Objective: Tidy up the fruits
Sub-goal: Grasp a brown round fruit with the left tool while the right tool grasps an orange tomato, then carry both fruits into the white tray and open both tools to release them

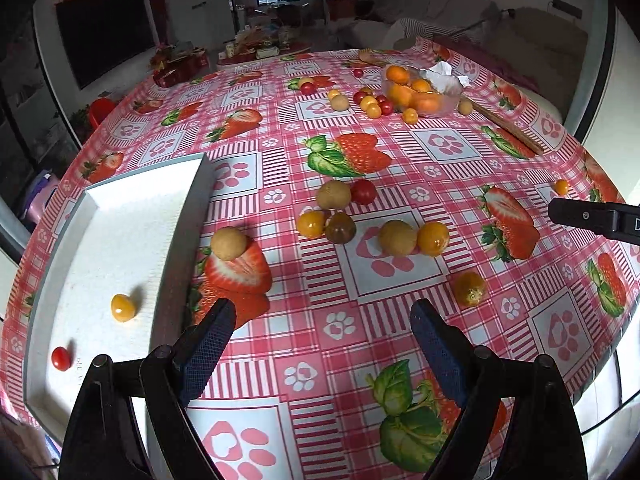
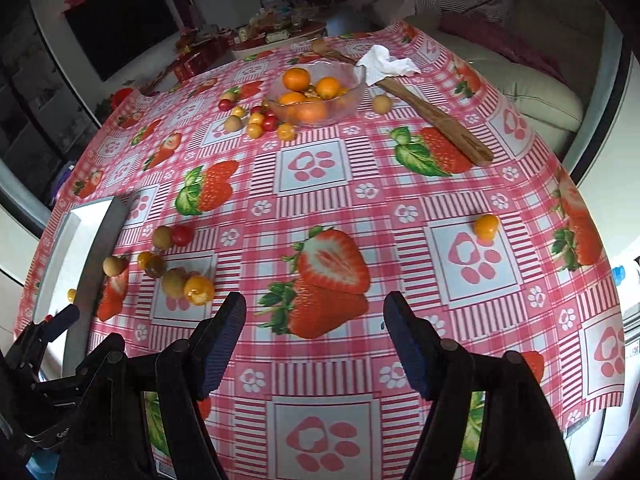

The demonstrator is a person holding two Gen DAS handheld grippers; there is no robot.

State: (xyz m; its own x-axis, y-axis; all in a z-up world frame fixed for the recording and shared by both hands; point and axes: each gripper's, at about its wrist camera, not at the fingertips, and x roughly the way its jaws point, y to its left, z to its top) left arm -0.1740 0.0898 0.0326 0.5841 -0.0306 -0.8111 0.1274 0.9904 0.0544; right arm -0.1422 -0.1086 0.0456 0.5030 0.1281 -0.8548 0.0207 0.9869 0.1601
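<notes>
Two small fruits are lying inside the white tray (image 1: 120,240): a yellow-orange one (image 1: 123,308) toward its middle and a red cherry tomato (image 1: 61,358) closer to its near end. The tray is sitting at the left side of the pink strawberry-print tablecloth (image 1: 400,152).

Just beside the tray's right wall a tan longan (image 1: 229,243) is resting on a printed strawberry. Further right of the tray a loose cluster is lying on the cloth: another longan (image 1: 333,195) touching a red tomato (image 1: 363,191), a yellow fruit (image 1: 311,224) against a dark brownish one (image 1: 340,228), then a longan (image 1: 397,237) touching a yellow fruit (image 1: 433,238). A speckled orange fruit (image 1: 469,289) is sitting apart, nearer the camera than that cluster. Well beyond the tray, at the far side of the cloth, a glass bowl (image 2: 352,92) is holding oranges (image 2: 296,79), with more small fruits scattered to its left, and a wooden utensil (image 2: 436,116) and a crumpled tissue (image 2: 384,63) to its right.

The left gripper (image 1: 323,326) is hovering just right of the tray's near end, released, its jaws standing wide with nothing between them. The right gripper (image 2: 315,320) is hanging over a printed strawberry well right of the tray, jaws spread and empty. A lone yellow fruit (image 2: 486,227) is lying far right of the tray.
</notes>
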